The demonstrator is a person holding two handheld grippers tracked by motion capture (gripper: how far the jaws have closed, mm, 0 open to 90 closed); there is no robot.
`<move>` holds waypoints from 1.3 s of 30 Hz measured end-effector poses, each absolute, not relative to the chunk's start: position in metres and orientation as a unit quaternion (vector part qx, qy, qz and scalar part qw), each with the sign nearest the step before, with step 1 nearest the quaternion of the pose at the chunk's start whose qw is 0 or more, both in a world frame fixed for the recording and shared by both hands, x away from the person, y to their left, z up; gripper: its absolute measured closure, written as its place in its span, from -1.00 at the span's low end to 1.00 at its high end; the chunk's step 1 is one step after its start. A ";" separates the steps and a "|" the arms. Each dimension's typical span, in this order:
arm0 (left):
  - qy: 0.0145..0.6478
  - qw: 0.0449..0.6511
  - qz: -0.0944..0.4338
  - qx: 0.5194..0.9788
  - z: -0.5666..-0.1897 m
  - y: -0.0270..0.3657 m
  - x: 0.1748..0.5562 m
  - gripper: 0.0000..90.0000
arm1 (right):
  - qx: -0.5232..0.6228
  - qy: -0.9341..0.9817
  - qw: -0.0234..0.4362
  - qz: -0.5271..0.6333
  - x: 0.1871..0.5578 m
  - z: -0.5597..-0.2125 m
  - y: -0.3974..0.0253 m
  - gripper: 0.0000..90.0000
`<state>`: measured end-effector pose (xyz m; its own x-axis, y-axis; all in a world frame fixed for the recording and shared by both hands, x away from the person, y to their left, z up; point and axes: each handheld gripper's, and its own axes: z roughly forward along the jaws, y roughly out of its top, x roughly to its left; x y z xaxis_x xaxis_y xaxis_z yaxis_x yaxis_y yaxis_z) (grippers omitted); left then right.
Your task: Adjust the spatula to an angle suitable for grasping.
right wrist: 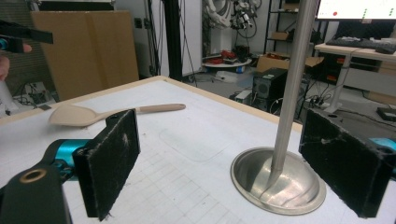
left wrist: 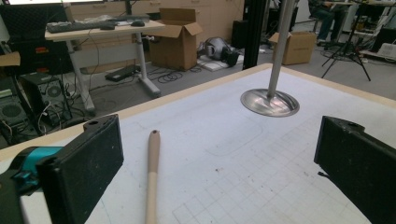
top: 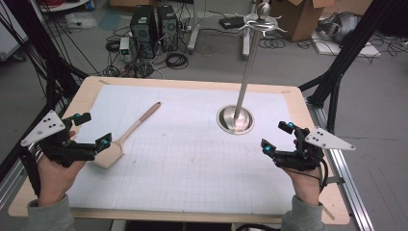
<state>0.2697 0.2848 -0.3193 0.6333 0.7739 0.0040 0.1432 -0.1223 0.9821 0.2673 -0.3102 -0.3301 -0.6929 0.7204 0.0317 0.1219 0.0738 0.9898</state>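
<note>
A beige wooden spatula lies flat on the white gridded mat, blade toward the near left, handle pointing to the far middle; I also see its handle and its whole length. A steel utensil stand with a round base and a tall pole rises at the mat's right of centre. My left gripper hovers open just left of the spatula blade, nothing between its jaws. My right gripper is open near the right edge, a little right of the stand's base.
The white mat covers most of the wooden table. Hooks fan out at the top of the stand. Computers, cables and cardboard boxes sit on the floor beyond the far edge. Black frame struts flank the table.
</note>
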 end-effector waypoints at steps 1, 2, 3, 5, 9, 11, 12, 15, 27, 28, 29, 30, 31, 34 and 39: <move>0.329 0.575 0.274 0.697 -0.319 0.285 0.270 -0.96 | 0.305 0.690 0.246 0.609 0.267 -0.330 -0.311 -0.74; 0.329 0.573 0.275 0.699 -0.320 0.285 0.270 -0.96 | 0.307 0.690 0.244 0.609 0.267 -0.330 -0.311 -0.74; 0.330 0.573 0.274 0.698 -0.320 0.285 0.270 -0.96 | 0.306 0.690 0.243 0.609 0.267 -0.330 -0.311 -0.74; 0.331 0.573 0.274 0.698 -0.320 0.284 0.271 -0.96 | 0.308 0.691 0.241 0.608 0.267 -0.331 -0.312 -0.74; 0.330 0.570 0.274 0.701 -0.321 0.283 0.272 -0.96 | 0.307 0.693 0.240 0.606 0.266 -0.332 -0.312 -0.74; 0.331 0.570 0.275 0.700 -0.321 0.283 0.274 -0.96 | 0.308 0.693 0.240 0.606 0.265 -0.332 -0.311 -0.74; 0.331 0.570 0.275 0.700 -0.321 0.283 0.274 -0.96 | 0.307 0.694 0.241 0.605 0.265 -0.332 -0.311 -0.74; 0.338 0.569 0.274 0.698 -0.322 0.284 0.277 -0.96 | 0.306 0.695 0.241 0.605 0.265 -0.332 -0.311 -0.74; 0.347 0.558 0.280 0.699 -0.325 0.288 0.281 -0.96 | 0.303 0.704 0.236 0.597 0.266 -0.333 -0.306 -0.74; 0.350 0.556 0.277 0.701 -0.327 0.289 0.283 -0.96 | 0.305 0.705 0.235 0.596 0.267 -0.333 -0.306 -0.74; 0.350 0.556 0.277 0.701 -0.327 0.289 0.283 -0.96 | 0.304 0.705 0.234 0.596 0.267 -0.333 -0.306 -0.74; 0.350 0.557 0.273 0.702 -0.328 0.289 0.284 -0.96 | 0.304 0.706 0.233 0.596 0.267 -0.334 -0.306 -0.74; 0.351 0.557 0.269 0.703 -0.329 0.289 0.285 -0.96 | 0.304 0.706 0.233 0.596 0.267 -0.334 -0.306 -0.74; 0.350 0.556 0.264 0.706 -0.332 0.289 0.288 -0.96 | 0.304 0.708 0.229 0.594 0.267 -0.335 -0.305 -0.74; 0.350 0.558 0.250 0.710 -0.336 0.291 0.293 -0.95 | 0.304 0.709 0.229 0.594 0.267 -0.335 -0.306 -0.74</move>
